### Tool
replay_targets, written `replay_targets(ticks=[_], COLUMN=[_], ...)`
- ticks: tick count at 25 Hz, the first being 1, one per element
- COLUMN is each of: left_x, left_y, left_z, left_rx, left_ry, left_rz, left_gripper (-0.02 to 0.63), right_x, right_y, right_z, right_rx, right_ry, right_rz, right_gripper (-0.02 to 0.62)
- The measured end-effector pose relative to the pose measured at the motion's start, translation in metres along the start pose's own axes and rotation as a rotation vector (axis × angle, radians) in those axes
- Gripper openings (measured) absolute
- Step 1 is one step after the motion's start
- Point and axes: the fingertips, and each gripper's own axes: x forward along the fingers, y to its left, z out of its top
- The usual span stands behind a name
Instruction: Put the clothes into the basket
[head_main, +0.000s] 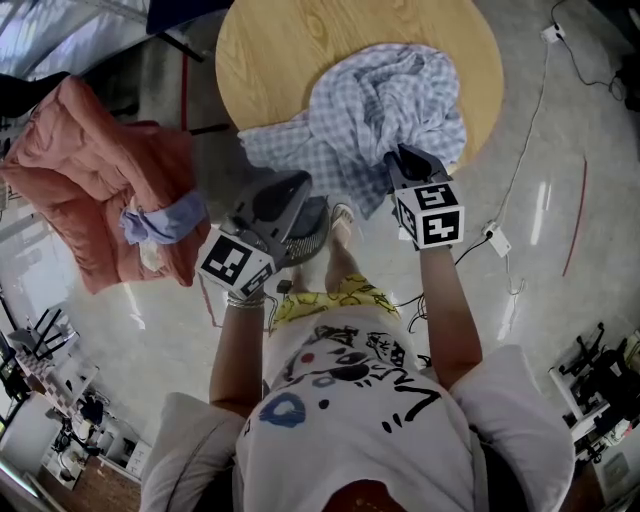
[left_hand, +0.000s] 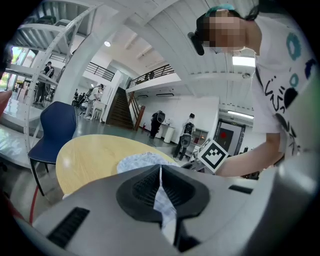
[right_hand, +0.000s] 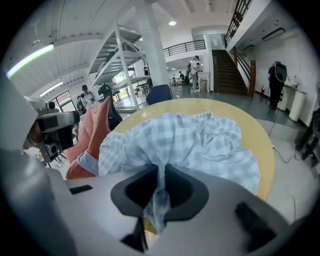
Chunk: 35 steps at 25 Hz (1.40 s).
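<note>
The right claw (head_main: 405, 158) is clenched on a bunched fold of the blue checked shirt (head_main: 380, 100), at the edge of the heap nearest the person. The left claw (head_main: 292, 190) is likewise clamped on a thin strip of the same cloth, at the shirt's lower left corner. The shirt lies crumpled on the round wooden table (head_main: 270, 50), part of it hanging over the near rim.

No basket can be made out; a pink padded garment (head_main: 100, 180) with a blue cuff (head_main: 165, 222) hangs off to the left. The lift probably goes best with both claws rising together, high enough that the trailing hem clears the table rim. Both pinches are narrow, so a slow, steady carry should stop the cloth from slipping out.
</note>
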Motion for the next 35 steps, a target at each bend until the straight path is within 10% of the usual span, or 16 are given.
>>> replay_targets(ticks=[35], left_x=[-0.096], left_y=[-0.027], left_z=[0.08], left_rx=[0.108], left_ry=[-0.155], left_rz=[-0.01], left_gripper=[0.023], right_x=[-0.178], right_y=[0.076], right_z=[0.141], right_rx=[-0.161], right_ry=[-0.553], right_rz=[0.029], right_gripper=[0.052])
